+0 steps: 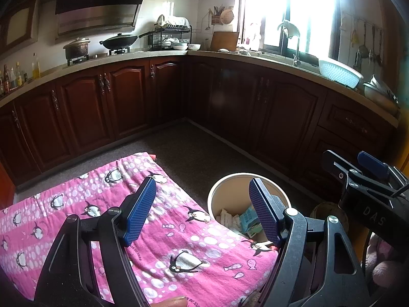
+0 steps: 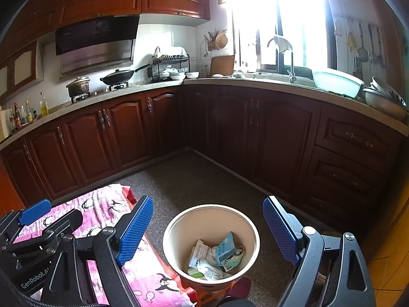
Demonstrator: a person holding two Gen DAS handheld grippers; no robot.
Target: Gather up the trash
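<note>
A cream round bin (image 2: 173, 227) stands on the kitchen floor beside a low table. It holds several crumpled wrappers and cartons (image 2: 217, 255). It also shows in the left wrist view (image 1: 217, 194) with the trash (image 1: 242, 220) inside. My right gripper (image 2: 207, 232) is open and empty, above the bin. My left gripper (image 1: 203, 209) is open and empty, over the table's right edge beside the bin. The right gripper shows at the far right of the left wrist view (image 1: 358, 163). The left gripper's blue pad (image 2: 34, 215) shows at the left of the right wrist view.
A pink penguin-print cloth (image 1: 179, 243) covers the low table. Dark red cabinets (image 2: 127, 133) run along the back and right under a counter with a wok (image 2: 118, 76), pot, dish rack and sink. Speckled floor (image 2: 194, 179) lies between.
</note>
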